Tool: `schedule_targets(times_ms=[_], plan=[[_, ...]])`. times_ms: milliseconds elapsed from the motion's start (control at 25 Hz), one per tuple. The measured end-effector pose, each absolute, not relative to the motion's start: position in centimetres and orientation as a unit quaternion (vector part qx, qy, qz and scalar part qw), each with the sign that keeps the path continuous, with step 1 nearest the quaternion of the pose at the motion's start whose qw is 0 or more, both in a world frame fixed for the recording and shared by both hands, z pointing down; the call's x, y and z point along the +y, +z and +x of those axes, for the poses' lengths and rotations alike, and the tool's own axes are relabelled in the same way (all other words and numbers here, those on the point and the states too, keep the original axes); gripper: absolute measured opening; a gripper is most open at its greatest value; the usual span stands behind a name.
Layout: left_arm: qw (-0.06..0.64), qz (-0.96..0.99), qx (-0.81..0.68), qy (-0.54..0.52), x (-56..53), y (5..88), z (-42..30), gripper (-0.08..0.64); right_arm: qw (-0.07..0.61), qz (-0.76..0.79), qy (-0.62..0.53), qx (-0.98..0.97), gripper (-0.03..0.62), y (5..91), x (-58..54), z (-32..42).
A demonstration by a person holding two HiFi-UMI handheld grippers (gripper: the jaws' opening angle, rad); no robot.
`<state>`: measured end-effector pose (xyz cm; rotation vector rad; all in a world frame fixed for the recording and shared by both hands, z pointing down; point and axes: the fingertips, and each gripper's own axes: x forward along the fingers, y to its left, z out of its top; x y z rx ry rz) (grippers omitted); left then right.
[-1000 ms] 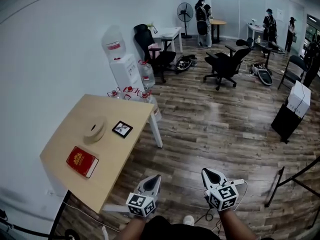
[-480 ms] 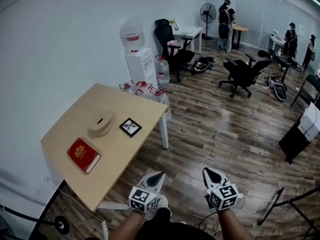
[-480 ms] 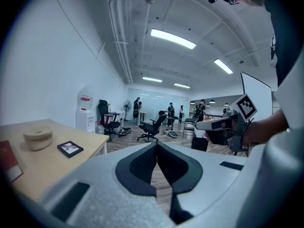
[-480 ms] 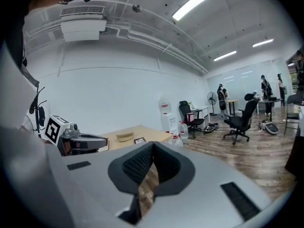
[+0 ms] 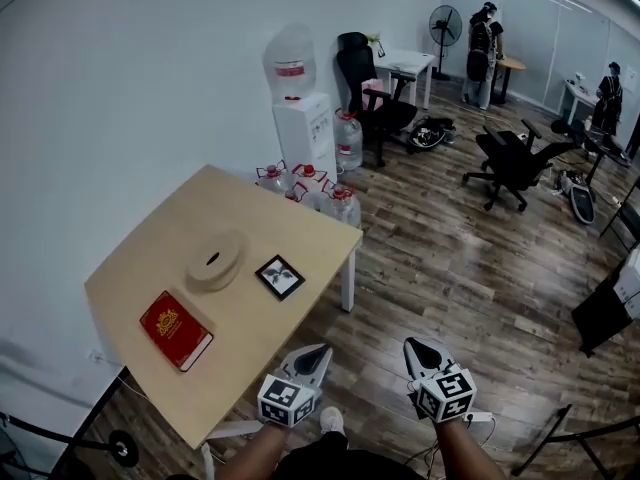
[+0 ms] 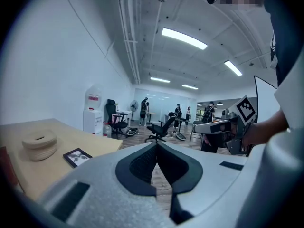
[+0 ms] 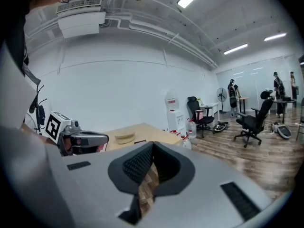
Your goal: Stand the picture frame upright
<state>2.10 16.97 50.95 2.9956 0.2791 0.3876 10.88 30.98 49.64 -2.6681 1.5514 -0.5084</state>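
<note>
**Position of the work item**

- The table (image 5: 232, 206) occupies the left half of the head view. From left to right it carries a red book (image 5: 176, 330), a pale round disc (image 5: 214, 260) and the picture frame (image 5: 280, 277).
- The picture frame lies flat, face up, close to the table edge nearest the person. The disc sits at 9 to 10 o'clock of it and the red book at 8 o'clock.
- The left gripper (image 5: 320, 349) is held off the table, over the wooden floor. The picture frame lies at 11 o'clock of its tips, apart from them and not touched.
- In the left gripper view the frame appears low on the left, at 9 o'clock of the jaws.
- The right gripper (image 5: 410, 342) is held beside the left one, also over the floor. From its tips the picture frame lies at 10 o'clock, farther off than from the left gripper.

**Gripper state**

- Left gripper: jaws together at the tips, nothing between them.
- Right gripper: jaws together at the tips, nothing between them.

**Change from the earlier frames**

- The table fills more of the head view than one second ago, and the picture frame sits lower and farther right in the view, closer to the left gripper.
- The water dispenser (image 5: 305, 128) at 12 o'clock of the table has shifted rightward in the view.
- Both grippers keep the same places at the bottom of the view, with jaws together as before.
- The picture frame, disc and book keep the same arrangement on the table.
</note>
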Motion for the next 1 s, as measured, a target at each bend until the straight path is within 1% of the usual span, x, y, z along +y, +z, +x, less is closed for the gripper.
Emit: schedule_targets(times_ms=[480,760,1000], plan=[[0.068,0.987,0.053,0.134,4.1,52.4,5.2,0.003,-0.015,-0.831,-0.171,0.529,0.009,51.2,17.2,16.1],[0.079,0.989,0.009,0.124,-2.6,52.4,5.0,0.003,-0.026,-0.813,-0.175,0.555,0.009,51.4,10.2,17.1],[0.099,0.985,-0.040,0.135,-6.8,54.2,4.8,0.003,-0.031,-0.787,-0.184,0.588,0.009,52.1,4.6,19.0]])
